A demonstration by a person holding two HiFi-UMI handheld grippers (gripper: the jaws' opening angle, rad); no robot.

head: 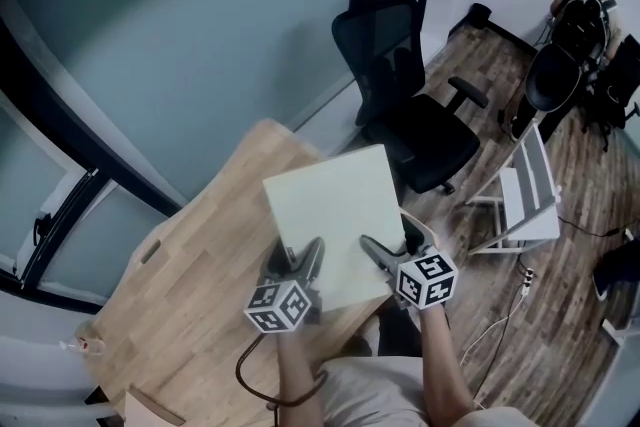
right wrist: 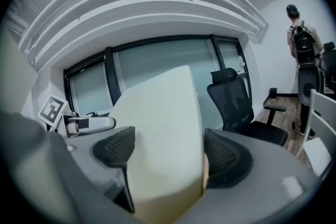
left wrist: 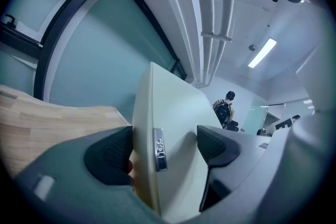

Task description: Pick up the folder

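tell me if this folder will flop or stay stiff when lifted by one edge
Probably stiff: the folder looks flat in the head view though the left claw and right claw hold only its near edge. Likely light for its size, as nothing sags. Its smooth cover might slip in a loose pinch.

I record a light wooden surface (head: 180, 285) beneath me. Past its far edge a black office chair (head: 405, 95) stands on a plank floor (head: 570, 265), a white slatted frame (head: 535, 195) near it. A person wearing a black backpack (head: 585, 10) stands in the far corner.
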